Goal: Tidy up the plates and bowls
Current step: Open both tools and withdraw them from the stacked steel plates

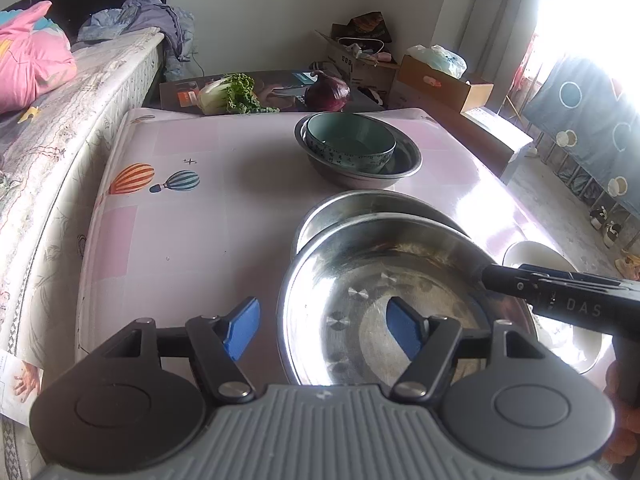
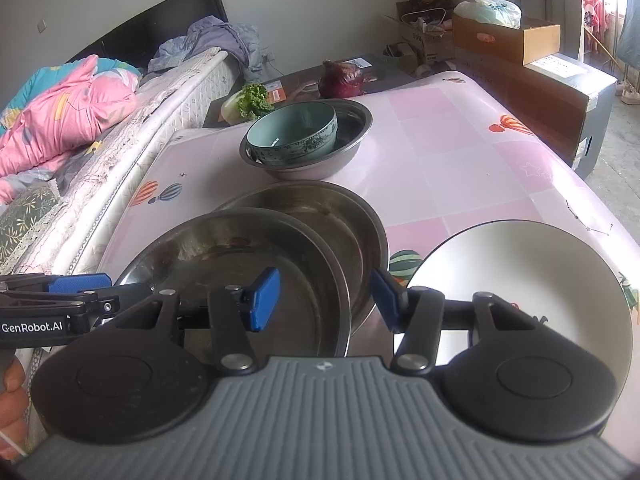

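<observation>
Two steel plates sit on the pink table. The near steel plate (image 1: pixel 384 292) (image 2: pixel 240 264) leans on the far steel plate (image 1: pixel 360 208) (image 2: pixel 320 216). My left gripper (image 1: pixel 324 330) is open, its jaws astride the near plate's left rim. My right gripper (image 2: pixel 324 300) is open, astride the plates' right rims. A white plate (image 2: pixel 532 280) (image 1: pixel 532 252) lies to the right. A teal bowl (image 1: pixel 348 140) (image 2: pixel 292 132) sits inside a steel bowl (image 1: pixel 400 164) (image 2: pixel 348 136) farther back.
A cabbage (image 1: pixel 228 94) and a red onion (image 1: pixel 328 90) lie on a box beyond the table (image 1: pixel 180 240). A bed (image 1: pixel 60 120) runs along the left edge. Cardboard boxes (image 2: pixel 508 36) stand at the back right.
</observation>
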